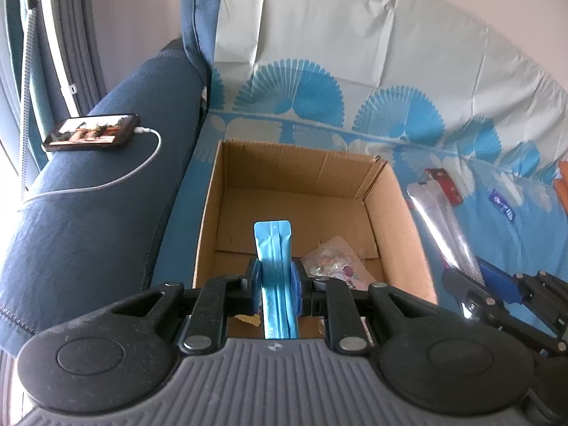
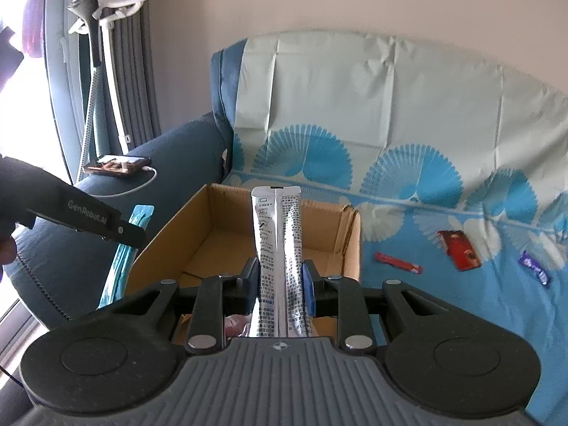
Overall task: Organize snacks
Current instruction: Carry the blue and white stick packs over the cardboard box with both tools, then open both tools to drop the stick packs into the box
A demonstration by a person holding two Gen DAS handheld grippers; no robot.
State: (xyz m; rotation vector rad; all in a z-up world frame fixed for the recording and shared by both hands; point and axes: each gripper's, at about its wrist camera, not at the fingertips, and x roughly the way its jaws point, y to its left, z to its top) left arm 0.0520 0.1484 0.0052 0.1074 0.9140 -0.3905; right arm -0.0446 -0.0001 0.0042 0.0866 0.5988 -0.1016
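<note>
**Two slim packets held over the box, ready to go in**

At the far left, a phone (image 1: 93, 132) lies charging on the sofa arm (image 1: 106, 177), well apart from the work and outside the likely path.

The left tool (image 1: 276, 278) is closed nearly all the way on a blue packet (image 1: 275, 266), its pads pinching the packet across its narrow width, about midway along. The packet stands out forward over the open cardboard box (image 1: 397, 213). It looks light and thin, a soft foil sleeve that would bend or slide if squeezed at one end; the mid-length hold seems the sound one. Inside the box, just right of the blue packet, a clear wrapped snack (image 1: 333, 262) already lies on the floor of the box, so room remains toward the back and the left wall.

The right tool (image 2: 280, 284) is likewise almost closed on a silver packet (image 2: 278, 248) with printed text, gripped across its lower half and rising upright above the box's near rim. Its glossy foil looks slippery, so a firm pinch probably matters more than force.

The box walls stand tall and the flaps are out of the way; the open top gives fair clearance, though the two tools are close together and could crowd each other at the rim.

Farther right, on the patterned sheet (image 2: 461, 301) over the sofa seat, a red bar (image 2: 397, 262), a red packet (image 2: 459, 250) and a purple sweet (image 2: 536, 268) lie apart from one another, still outside the box, with open cloth around each for an approach.
</note>
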